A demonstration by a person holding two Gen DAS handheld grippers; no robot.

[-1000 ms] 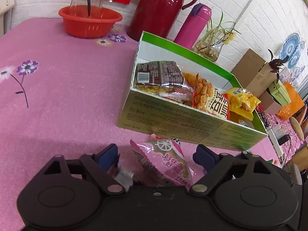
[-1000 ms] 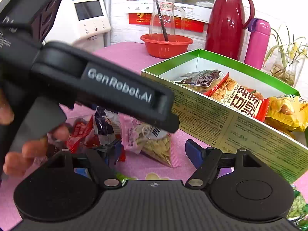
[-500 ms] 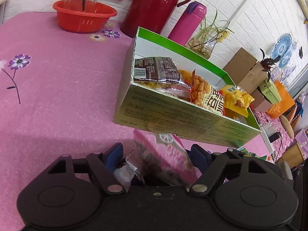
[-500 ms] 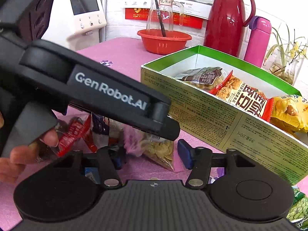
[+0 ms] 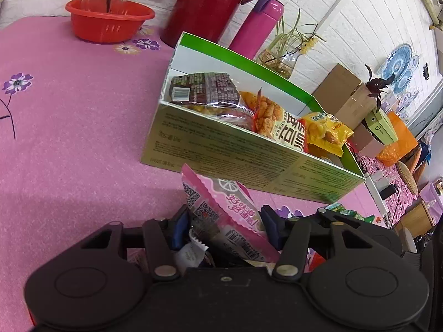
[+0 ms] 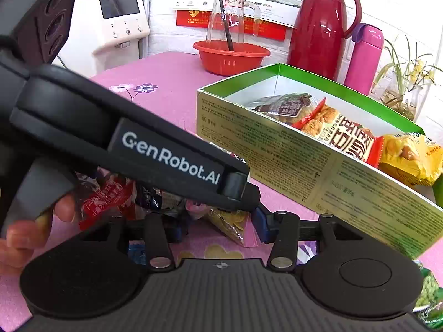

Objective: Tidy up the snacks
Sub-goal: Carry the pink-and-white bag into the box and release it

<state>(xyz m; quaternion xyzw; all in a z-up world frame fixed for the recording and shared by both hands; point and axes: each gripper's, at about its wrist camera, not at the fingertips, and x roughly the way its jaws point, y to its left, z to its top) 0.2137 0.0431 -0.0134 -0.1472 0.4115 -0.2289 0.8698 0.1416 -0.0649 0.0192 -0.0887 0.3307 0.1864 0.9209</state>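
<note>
The left gripper [image 5: 224, 221] is pinching the pink snack packet [image 5: 221, 210]; its jaws have just been closing, and the blue pads are now pressing the packet's lower half from both sides. The packet is standing tilted, its serrated top edge pointing toward 11 o'clock, just short of the green box [image 5: 249, 160]. It is judged to be light, thin and crinkly, with a slick film that is liable to slip or fold; a hold across the flat sealed body is judged safer than one on the edge. The right gripper [image 6: 218, 227] is standing spread, its jaws having just been narrowing, with part of the same packet lying between the pads but not pressed. At 12 to 2 o'clock, the box is already holding three packets. The pink tablecloth [image 5: 69, 127] is lying soft and level, carrying a red basin [image 5: 109, 19], a red thermos jug [image 5: 210, 8] and a pink flask [image 5: 257, 25] at the white brick wall.
</note>
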